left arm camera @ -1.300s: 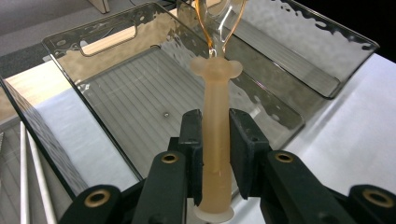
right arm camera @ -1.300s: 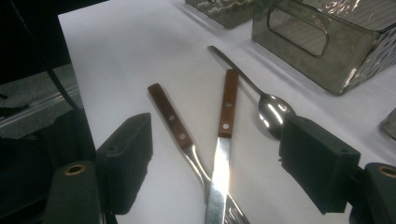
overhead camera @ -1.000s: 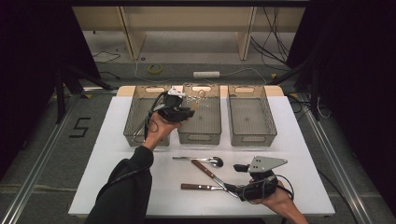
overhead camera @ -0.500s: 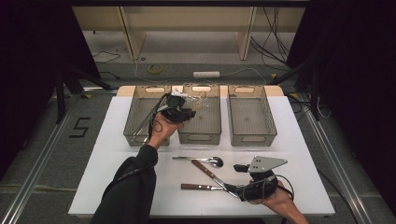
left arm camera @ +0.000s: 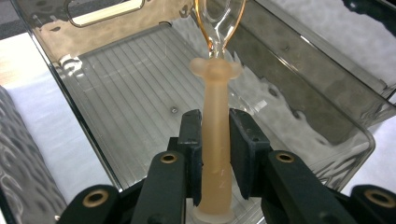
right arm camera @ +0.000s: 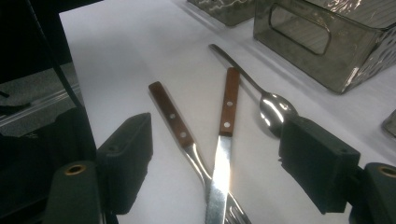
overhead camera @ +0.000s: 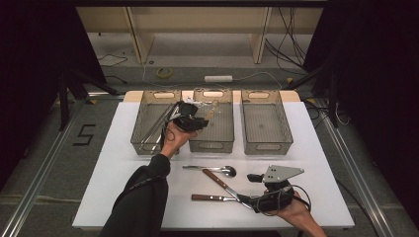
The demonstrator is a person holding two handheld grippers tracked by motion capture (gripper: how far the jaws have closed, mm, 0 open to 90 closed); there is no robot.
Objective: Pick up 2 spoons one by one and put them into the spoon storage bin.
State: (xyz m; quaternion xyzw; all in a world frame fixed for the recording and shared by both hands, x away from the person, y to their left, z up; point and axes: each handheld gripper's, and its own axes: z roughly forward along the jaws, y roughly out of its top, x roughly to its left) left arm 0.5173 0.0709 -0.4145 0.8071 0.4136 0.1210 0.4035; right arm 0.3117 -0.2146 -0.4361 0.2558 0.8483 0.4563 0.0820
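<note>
In the high view, a white table point(overhead camera: 123, 163) carries three clear bins in a row along its far side. The left gripper point(overhead camera: 193, 121) hovers over the middle bin point(overhead camera: 212, 143), near its left wall, held by a hand reaching from a dark sleeve point(overhead camera: 141, 197). The left bin point(overhead camera: 143, 143) holds some long metal pieces. Near the front edge, the right gripper point(overhead camera: 257, 202) rests low by a wooden-handled knife point(overhead camera: 217, 178), a second wooden-handled utensil point(overhead camera: 210, 198) and a spoon point(overhead camera: 210, 169), which lie close together on the table. In the left gripper view, the two black jaws press on either side of a translucent peach-coloured handle point(left arm camera: 215, 140), pinching it upright; its top joins a clear glassy loop with an amber rim point(left arm camera: 219, 21), and the ribbed floor of the middle bin point(left arm camera: 135, 93) lies below it. In the right gripper view, the jaws stand spread wide with nothing between the pads, and the knife point(right arm camera: 224, 154) crosses the other utensil point(right arm camera: 175, 121) on the table just ahead of them, the spoon point(right arm camera: 275, 107) beside the right-hand jaw.
</note>
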